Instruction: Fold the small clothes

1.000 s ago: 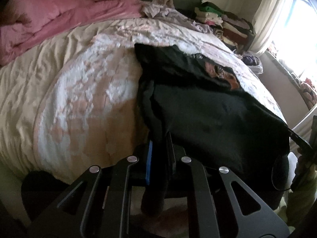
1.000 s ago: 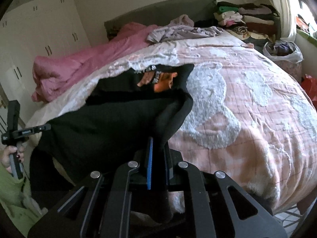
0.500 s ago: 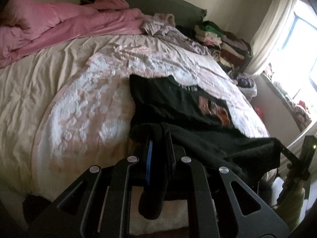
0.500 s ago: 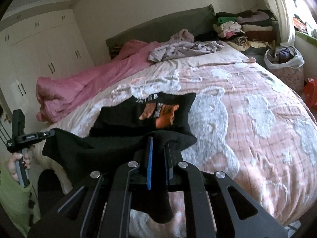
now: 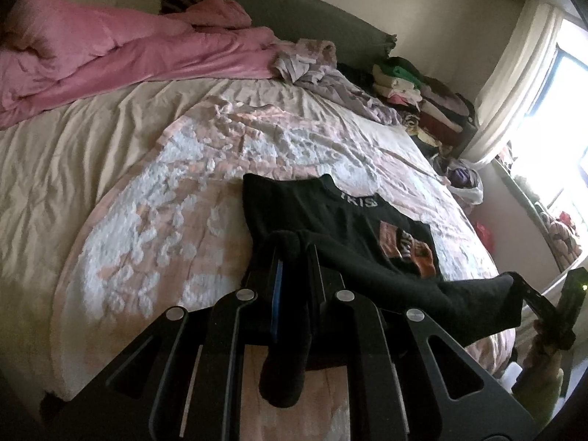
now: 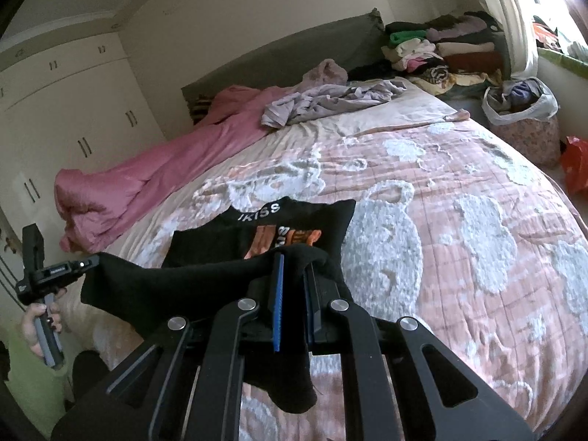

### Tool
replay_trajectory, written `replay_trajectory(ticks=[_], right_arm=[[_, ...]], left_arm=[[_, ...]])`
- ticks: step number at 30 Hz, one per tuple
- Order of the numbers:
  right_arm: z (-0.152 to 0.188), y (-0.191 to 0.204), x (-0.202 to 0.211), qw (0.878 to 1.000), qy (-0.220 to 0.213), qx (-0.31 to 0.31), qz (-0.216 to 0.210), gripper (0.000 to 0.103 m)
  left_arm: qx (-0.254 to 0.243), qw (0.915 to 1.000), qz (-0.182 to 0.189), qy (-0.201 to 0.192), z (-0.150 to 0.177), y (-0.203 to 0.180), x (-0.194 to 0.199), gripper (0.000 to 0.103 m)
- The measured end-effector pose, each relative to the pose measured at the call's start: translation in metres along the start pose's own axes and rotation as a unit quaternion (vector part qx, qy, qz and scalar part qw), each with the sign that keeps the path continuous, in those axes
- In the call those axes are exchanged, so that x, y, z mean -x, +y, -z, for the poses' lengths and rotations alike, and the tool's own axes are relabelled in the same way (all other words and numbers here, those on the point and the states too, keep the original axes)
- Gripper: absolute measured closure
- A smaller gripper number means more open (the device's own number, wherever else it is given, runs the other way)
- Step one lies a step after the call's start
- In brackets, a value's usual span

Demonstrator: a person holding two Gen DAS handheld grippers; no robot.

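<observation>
1. The black T-shirt (image 5: 341, 228) lay on the pink patterned bedspread (image 5: 154, 228) of the bed, its printed chest facing up and its near hem lifted off the cover.
2. The left gripper (image 5: 294, 261) had its jaws clenched on one corner of that hem.
3. The right gripper (image 6: 294, 272) had its jaws clenched on the other corner, the hem stretched between the two.
4. A crumpled pink duvet (image 6: 154, 172) lay by the headboard, near stacked folded clothes (image 6: 441, 51).

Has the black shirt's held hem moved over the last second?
Yes. The black shirt, pinched by both grippers, has been carried up the bed toward the headboard, exposing its orange print.
</observation>
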State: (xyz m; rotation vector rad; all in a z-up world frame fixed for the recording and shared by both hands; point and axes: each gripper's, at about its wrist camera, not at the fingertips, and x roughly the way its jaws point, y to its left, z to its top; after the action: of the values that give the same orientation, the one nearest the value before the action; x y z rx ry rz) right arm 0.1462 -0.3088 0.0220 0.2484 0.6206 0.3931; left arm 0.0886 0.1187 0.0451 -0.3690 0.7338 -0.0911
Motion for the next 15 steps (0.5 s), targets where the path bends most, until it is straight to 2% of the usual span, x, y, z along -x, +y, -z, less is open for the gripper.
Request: replay_trajectory(ticks=[7,15], right_arm=[[-0.016,-0.010,-0.025,1.000,0.005,-0.021,0.007,0.095],[-0.021,-0.020,-0.058,0.999,0.020,-0.024,0.037,0.095]], left_arm=[[0.005,0.9999,-0.014,0.005,-0.014,0.002,-0.024,0.098],[0.004,0.9996,-0.024,0.012,-0.023,0.005,-0.050,0.098]])
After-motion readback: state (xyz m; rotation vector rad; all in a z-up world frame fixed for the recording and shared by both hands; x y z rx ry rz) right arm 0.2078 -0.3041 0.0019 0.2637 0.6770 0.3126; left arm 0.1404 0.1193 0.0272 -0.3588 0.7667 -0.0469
